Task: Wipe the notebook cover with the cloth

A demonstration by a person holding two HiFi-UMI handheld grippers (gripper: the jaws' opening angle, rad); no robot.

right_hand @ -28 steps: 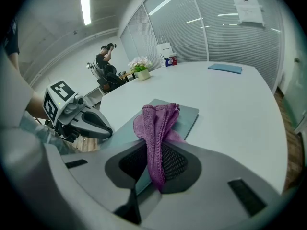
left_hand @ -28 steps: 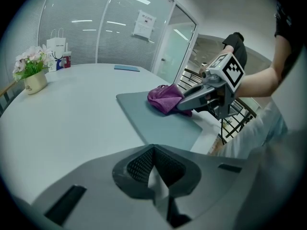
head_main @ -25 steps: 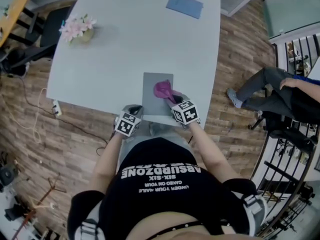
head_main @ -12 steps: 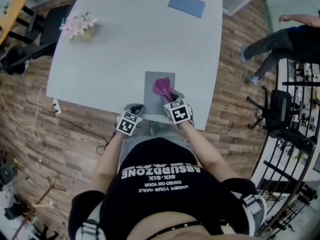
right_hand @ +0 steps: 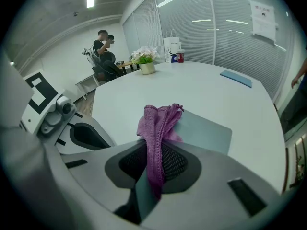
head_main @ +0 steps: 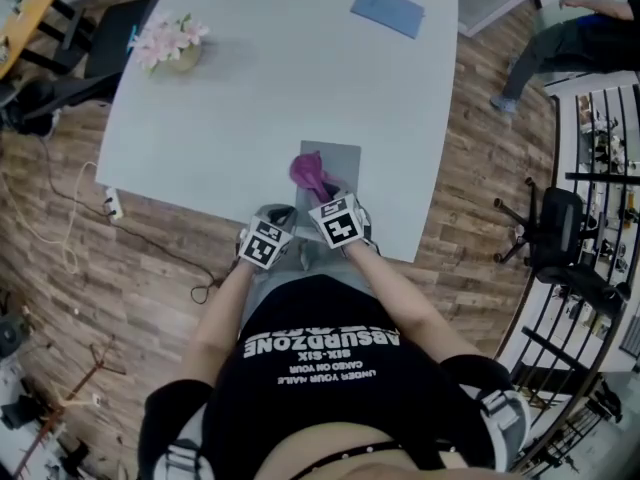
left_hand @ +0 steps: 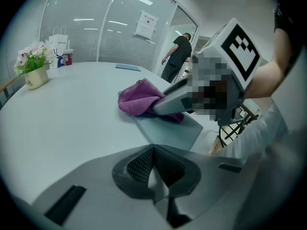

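White table [head_main: 250, 88], glass-wall office. R gripper [right_hand: 153, 164] fingers clenched on purple cloth [right_hand: 160, 121], which sits on grey notebook [right_hand: 206, 131] near table's front edge. Notebook's near end hidden under gripper. L gripper [left_hand: 153, 169] fingers closed, empty, just beside.

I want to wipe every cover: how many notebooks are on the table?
2. A gray notebook at the near edge, partly under the purple cloth, and a blue one, likely a notebook, near the far right corner. None appear hidden.
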